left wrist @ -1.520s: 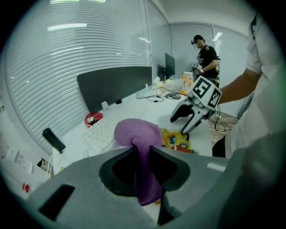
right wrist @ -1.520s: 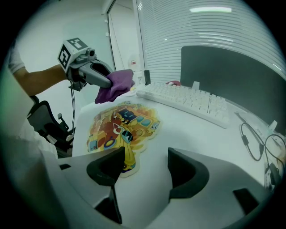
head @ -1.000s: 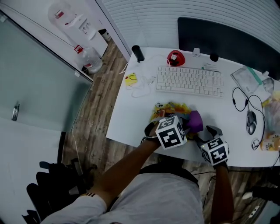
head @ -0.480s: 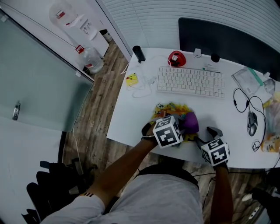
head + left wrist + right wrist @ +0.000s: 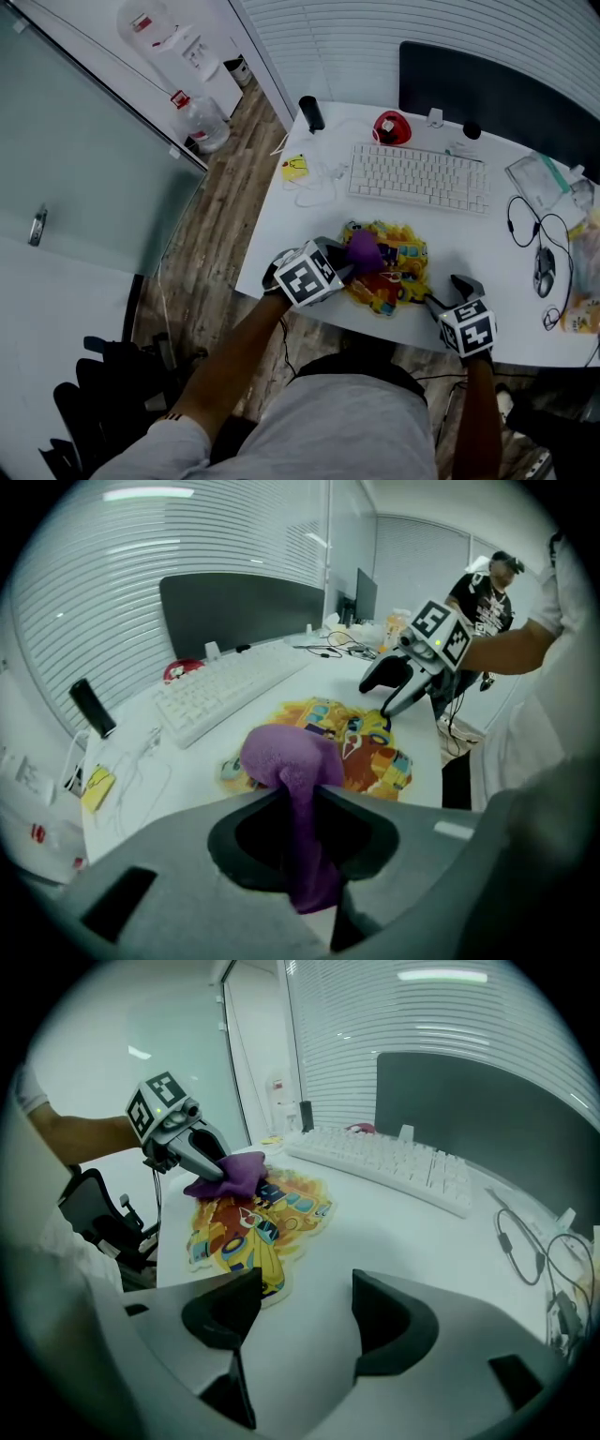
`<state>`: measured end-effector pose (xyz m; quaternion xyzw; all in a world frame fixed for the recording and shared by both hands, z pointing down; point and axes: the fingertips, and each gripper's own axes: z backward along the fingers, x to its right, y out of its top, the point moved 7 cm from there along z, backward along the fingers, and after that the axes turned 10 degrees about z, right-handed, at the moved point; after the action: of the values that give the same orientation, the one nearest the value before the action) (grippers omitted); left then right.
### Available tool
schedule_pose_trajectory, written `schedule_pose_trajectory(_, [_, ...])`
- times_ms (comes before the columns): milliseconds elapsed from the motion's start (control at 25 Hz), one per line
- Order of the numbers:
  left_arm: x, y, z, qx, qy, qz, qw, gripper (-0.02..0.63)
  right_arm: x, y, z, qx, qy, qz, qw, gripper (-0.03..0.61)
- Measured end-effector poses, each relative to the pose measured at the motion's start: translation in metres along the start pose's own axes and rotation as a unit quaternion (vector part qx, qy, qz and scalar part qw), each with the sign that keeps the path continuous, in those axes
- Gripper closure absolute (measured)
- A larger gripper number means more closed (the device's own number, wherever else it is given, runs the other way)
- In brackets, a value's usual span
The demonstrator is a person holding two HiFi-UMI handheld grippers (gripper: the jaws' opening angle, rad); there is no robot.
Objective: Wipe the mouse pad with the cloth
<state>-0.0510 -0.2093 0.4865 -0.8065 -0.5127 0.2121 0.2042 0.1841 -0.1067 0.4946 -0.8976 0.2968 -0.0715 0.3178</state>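
Note:
A colourful printed mouse pad (image 5: 398,272) lies near the front edge of the white desk (image 5: 309,234). My left gripper (image 5: 339,261) is shut on a purple cloth (image 5: 364,249), which rests on the pad's left part. In the left gripper view the cloth (image 5: 291,761) bunches out past the jaws, with the mouse pad (image 5: 370,752) behind it. My right gripper (image 5: 448,292) stands open at the pad's right corner, nothing between its jaws. In the right gripper view the mouse pad (image 5: 248,1227) lies just ahead, with the cloth (image 5: 234,1174) and the left gripper (image 5: 208,1159) at its far end.
A white keyboard (image 5: 419,178) lies behind the pad, a dark monitor (image 5: 497,89) beyond it. A red object (image 5: 392,127), a black cylinder (image 5: 311,113) and a yellow note (image 5: 294,168) sit at the back left. A mouse (image 5: 545,272) and cables lie to the right.
My left gripper has dragged the purple cloth leftwards across the mouse pad, from its right end to its left part, uncovering the print. The right gripper has stayed at the pad's right corner.

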Motion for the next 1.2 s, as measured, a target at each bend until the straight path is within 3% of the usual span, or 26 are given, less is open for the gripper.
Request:
schedule_pose_trajectory(280, [-0.031, -0.036, 0.035, 0.004, 0.041, 0.05, 0.9979, 0.535, 0.001, 0.0, 0.0, -0.001, 0.001, 0.001, 1.0, 0.316])
schedule_pose_trajectory(440, [-0.033, -0.044, 0.045, 0.01, 0.056, 0.055, 0.9968, 0.535, 0.0, 0.0, -0.001, -0.002, 0.0, 0.001, 1.0, 0.316])
schedule_pose_trajectory(640, [-0.009, -0.017, 0.048, 0.028, 0.052, 0.016, 0.9981, 0.535, 0.001, 0.0, 0.0, 0.001, 0.002, -0.004, 1.0, 0.316])
schedule_pose_trajectory(840, [0.042, 0.023, 0.025, 0.043, 0.005, -0.034, 0.9985, 0.535, 0.004, -0.005, 0.008, 0.01, -0.012, -0.018, 1.0, 0.318])
schedule_pose_trajectory(1200, [0.116, 0.06, -0.032, -0.003, -0.06, -0.116, 0.9915, 0.535, 0.007, -0.007, 0.015, 0.0, -0.022, 0.001, 1.0, 0.318])
